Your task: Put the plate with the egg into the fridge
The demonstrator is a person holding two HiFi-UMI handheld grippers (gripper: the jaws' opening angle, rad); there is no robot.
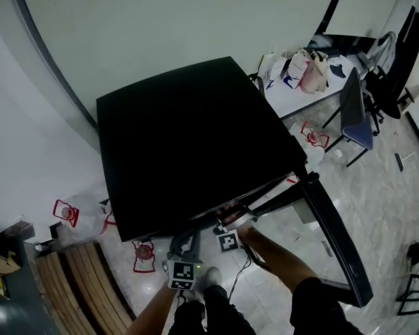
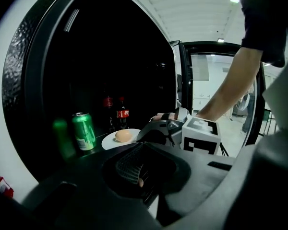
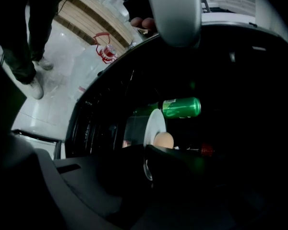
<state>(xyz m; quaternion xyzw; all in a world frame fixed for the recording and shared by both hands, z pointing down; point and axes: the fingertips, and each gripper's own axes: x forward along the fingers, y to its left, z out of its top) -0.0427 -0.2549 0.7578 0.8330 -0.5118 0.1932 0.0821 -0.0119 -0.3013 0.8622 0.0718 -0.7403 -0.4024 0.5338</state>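
The right gripper (image 3: 146, 166) has its jaws clamped on the near rim of a white plate (image 2: 114, 141). It holds the plate inside the dark open compartment of a black fridge (image 1: 188, 145). A brown egg (image 2: 123, 136) sits on the plate near its middle. In the left gripper view, a green drink can (image 2: 84, 131) stands upright at the plate's 9 o'clock, just beside it. Two cola bottles (image 2: 122, 114) stand farther back at its 12 o'clock. The plate sits about level with the can's base; whether it rests on the shelf cannot be told.

The left gripper (image 2: 141, 176) is outside the fridge, low in front of the opening. Its jaws are pressed together with nothing between them. At its 2 o'clock the right gripper's marker cube (image 2: 200, 136) shows, with the person's bare forearm (image 2: 225, 90) above it.

From the head view the fridge top fills the centre of the frame. The fridge door (image 1: 335, 236) swings open toward 4 o'clock. A wooden slatted bench (image 1: 70, 285) lies at 8 o'clock, and a white table (image 1: 297, 96) with bags on it stands at 1 o'clock.
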